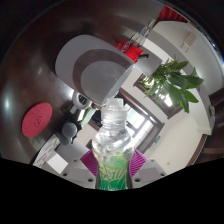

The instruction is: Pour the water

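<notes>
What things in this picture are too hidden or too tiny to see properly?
- Gripper view: the fingers' pads are mostly hidden behind the bottle, so whether they press on it cannot be told.
- Gripper view: the bottle's base is cut off at the bottom.
- Gripper view: the small things by the table are too small to name.
- Gripper view: the plant hides what it stands in.

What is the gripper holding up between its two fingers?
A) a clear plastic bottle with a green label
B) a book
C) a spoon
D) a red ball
A: a clear plastic bottle with a green label sits clamped between the gripper fingers, both pads against it.
</notes>
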Demonstrator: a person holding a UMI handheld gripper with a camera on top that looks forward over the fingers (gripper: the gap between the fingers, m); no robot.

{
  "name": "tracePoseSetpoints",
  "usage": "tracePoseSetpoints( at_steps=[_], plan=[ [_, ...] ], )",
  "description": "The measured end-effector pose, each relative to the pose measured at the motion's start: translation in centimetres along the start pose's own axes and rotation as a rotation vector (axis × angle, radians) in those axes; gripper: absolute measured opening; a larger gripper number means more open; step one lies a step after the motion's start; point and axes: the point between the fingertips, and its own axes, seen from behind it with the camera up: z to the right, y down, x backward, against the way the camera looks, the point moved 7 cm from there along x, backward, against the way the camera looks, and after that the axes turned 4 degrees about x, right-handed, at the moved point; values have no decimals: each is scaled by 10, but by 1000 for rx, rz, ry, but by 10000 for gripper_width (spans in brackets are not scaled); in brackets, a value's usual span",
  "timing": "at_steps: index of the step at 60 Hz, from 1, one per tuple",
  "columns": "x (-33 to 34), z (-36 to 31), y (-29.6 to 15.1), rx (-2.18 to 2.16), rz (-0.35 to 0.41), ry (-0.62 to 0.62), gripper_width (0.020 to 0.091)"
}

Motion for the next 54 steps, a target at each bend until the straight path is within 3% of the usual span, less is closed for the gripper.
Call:
tracePoseSetpoints(
  at_steps=[1,4,8,9,10,17,29,30,35,36,41,54],
  plan=[
    [0,0,1,2,-3,3,328],
    [-1,0,0,8,-4,6,357],
    [0,2,1,10,1,17,328],
    [1,2,1,11,0,18,356],
    [2,2,2,8,-1,19,328],
    [7,7,10,-138,12,20,357],
    [23,8,19,-975,53,-182,355],
    [24,7,3,-1051,32,-171,355],
    [25,18,21,-1396,90,-230,356],
    [30,22,4,-1464,73,-224,356],
    [22,19,10,-1773,133,-300,358],
    [13,3,2,-2050,186,-328,355]
  ],
)
